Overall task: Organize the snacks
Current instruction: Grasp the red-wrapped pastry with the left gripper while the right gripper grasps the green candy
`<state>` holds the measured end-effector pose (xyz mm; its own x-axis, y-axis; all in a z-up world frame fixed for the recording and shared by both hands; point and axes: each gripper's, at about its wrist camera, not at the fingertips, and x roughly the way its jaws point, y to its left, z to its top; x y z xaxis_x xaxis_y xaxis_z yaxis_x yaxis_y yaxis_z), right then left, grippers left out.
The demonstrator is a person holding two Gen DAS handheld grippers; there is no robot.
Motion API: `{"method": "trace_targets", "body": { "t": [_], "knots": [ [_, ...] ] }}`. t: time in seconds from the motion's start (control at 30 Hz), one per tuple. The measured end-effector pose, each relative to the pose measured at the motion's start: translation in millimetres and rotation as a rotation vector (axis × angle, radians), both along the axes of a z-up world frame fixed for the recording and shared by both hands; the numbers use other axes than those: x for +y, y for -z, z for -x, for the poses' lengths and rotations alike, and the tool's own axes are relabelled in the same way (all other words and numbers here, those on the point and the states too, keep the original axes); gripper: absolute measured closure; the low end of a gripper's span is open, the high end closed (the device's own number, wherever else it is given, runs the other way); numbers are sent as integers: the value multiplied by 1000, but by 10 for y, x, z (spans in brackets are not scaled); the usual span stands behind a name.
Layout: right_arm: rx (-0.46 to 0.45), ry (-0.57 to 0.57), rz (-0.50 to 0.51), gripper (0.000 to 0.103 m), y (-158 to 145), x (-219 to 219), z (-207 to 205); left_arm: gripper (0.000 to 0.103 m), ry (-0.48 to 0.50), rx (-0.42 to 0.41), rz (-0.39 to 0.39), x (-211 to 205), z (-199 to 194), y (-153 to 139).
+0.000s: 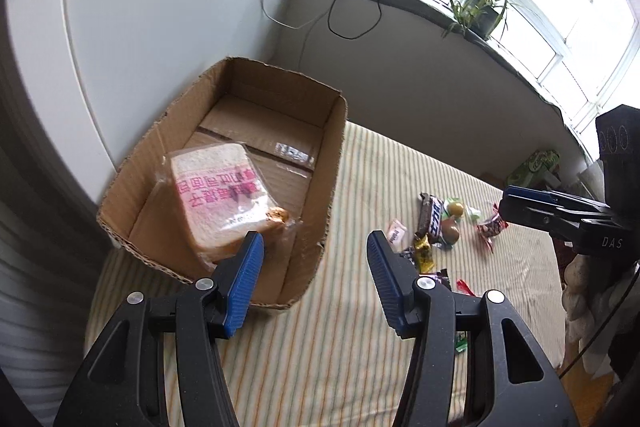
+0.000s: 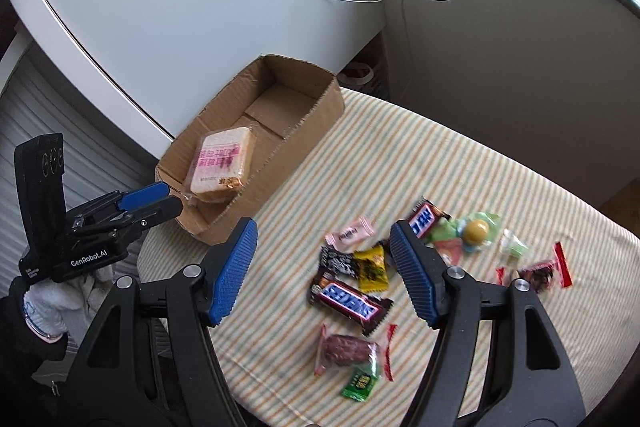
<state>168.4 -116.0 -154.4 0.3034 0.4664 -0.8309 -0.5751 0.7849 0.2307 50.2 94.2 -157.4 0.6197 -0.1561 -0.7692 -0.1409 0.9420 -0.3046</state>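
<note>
One down: the wrapped sandwich lay in the cardboard box. Both the left claw and the right claw gaped wide, empty. Right of the box, Snickers bars and candies littered the surface, unsorted.

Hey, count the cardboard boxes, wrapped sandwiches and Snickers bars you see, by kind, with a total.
Brown open cardboard box: 1
Plastic-wrapped white-bread sandwich: 1
Brown Snickers chocolate bars: 2
Total: 4
</note>
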Motion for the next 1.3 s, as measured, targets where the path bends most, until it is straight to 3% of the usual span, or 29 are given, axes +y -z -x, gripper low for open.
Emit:
{"method": "trace_targets", "body": {
  "t": [0.2,0.5,0.63,0.77,0.9,1.3],
  "knots": [
    [1,105,123,31,232,-425,265,50,121,28,19,-342,4,65],
    [106,128,123,31,801,-629,730,50,304,71,47,-886,-89,148],
    [128,132,116,42,965,-596,830,50,405,97,36,-1162,-121,238],
    [129,143,124,44,1062,-561,855,54,480,125,18,-1379,-165,336],
    [136,145,129,53,1117,-539,865,58,526,144,9,-1505,-209,422],
    [139,163,125,53,1176,-454,857,61,603,187,-27,-1710,-294,613]
  ]
}}
